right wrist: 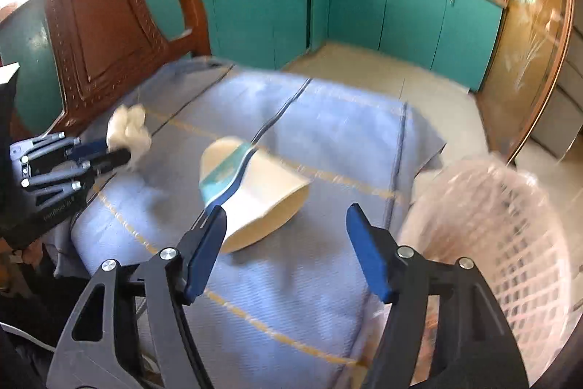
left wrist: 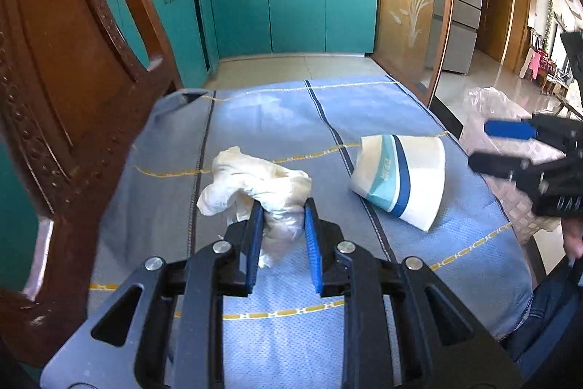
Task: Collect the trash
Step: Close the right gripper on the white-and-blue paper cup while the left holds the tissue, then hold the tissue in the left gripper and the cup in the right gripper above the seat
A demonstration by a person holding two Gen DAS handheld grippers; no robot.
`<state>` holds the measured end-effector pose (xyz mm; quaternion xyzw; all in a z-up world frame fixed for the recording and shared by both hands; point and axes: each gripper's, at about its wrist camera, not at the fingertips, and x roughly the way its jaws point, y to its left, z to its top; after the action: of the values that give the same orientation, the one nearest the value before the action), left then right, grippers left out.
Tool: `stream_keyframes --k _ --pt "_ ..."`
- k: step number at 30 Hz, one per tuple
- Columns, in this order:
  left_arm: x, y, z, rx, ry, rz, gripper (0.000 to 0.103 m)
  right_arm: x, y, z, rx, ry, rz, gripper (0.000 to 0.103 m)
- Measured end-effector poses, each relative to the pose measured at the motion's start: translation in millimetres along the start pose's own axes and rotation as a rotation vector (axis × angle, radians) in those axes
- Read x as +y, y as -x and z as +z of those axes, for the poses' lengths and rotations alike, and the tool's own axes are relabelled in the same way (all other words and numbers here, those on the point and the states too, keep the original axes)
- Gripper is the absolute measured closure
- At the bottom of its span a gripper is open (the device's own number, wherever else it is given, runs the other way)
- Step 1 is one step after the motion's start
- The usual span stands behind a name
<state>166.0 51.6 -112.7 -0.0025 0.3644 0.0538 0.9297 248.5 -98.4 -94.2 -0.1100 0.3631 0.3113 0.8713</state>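
My left gripper [left wrist: 282, 210] is shut on a crumpled white tissue [left wrist: 255, 183] just above the blue cloth; it also shows in the right wrist view [right wrist: 116, 152] with the tissue [right wrist: 129, 130]. A white paper cup with a blue and teal band [left wrist: 397, 179] lies on its side on the cloth. In the right wrist view the cup [right wrist: 251, 190] lies just ahead of my right gripper [right wrist: 286, 216], which is open and empty. The right gripper [left wrist: 488, 144] shows at the right edge of the left wrist view.
A blue striped cloth [left wrist: 291, 119] covers the table. A pink lattice basket lined with a plastic bag [right wrist: 488, 225] stands off the table's right side. A carved wooden chair back [left wrist: 62, 68] rises at the left. Teal kitchen cabinets [left wrist: 291, 10] stand beyond.
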Motion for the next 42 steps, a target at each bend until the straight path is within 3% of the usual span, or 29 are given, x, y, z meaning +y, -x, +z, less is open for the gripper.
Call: stream_keyframes --k 7,11,17,22,29,42 --pt "11 -10 0 0.026 0.035 0.027 0.08 30 -43 36 0.019 0.165 0.064 0.025" --pt "22 -8 -4 0.042 0.061 0.045 0.079 54 -68 35 0.057 0.278 0.077 0.025" --pt "22 -12 -5 0.046 0.054 0.056 0.079 68 -92 18 0.147 0.366 -0.013 0.025" --pt "17 -15 -5 0.049 0.041 0.041 0.079 69 -101 12 0.159 0.368 -0.032 0.025" --pt "17 -19 -5 0.059 0.037 0.032 0.078 60 -98 17 0.155 0.241 0.021 0.027" --pt "17 -26 -2 0.073 0.038 0.037 0.078 46 -58 3 0.096 0.184 -0.116 0.027"
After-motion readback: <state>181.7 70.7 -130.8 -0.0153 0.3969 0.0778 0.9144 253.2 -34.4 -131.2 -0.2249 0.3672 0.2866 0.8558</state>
